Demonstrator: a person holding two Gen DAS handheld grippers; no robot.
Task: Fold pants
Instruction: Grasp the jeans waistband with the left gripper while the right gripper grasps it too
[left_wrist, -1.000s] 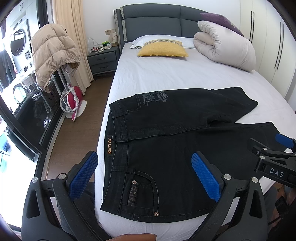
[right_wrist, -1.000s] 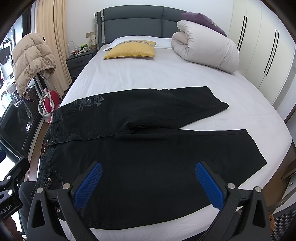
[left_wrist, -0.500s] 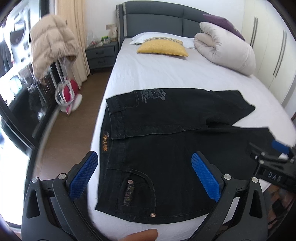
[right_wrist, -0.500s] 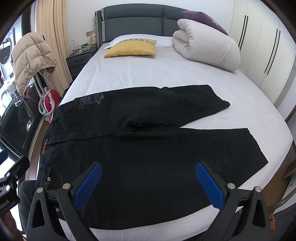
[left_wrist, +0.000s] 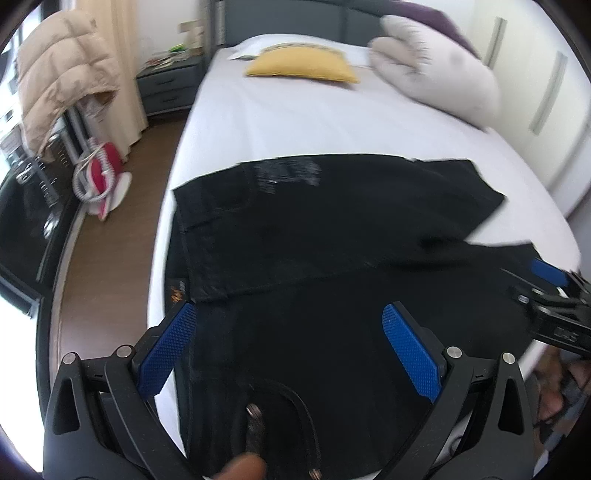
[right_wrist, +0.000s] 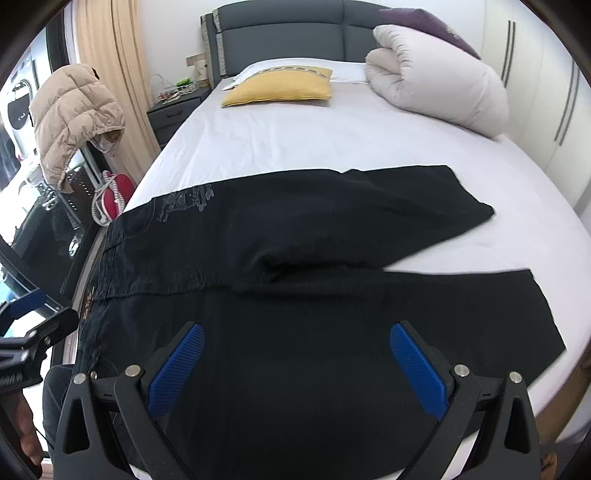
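Black pants (right_wrist: 295, 258) (flat) near bed (right_wrist: 332, 140) edge

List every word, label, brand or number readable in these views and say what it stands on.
None reads for certain.
Orange waistband patch on the pants: lettering too blurred to read.
Pale grey print on the pants' far pocket: too distorted to read.
White lettering on the right claw's body, seen from the left wrist: motion-blurred, unreadable.
Both claws, left included, stand open.
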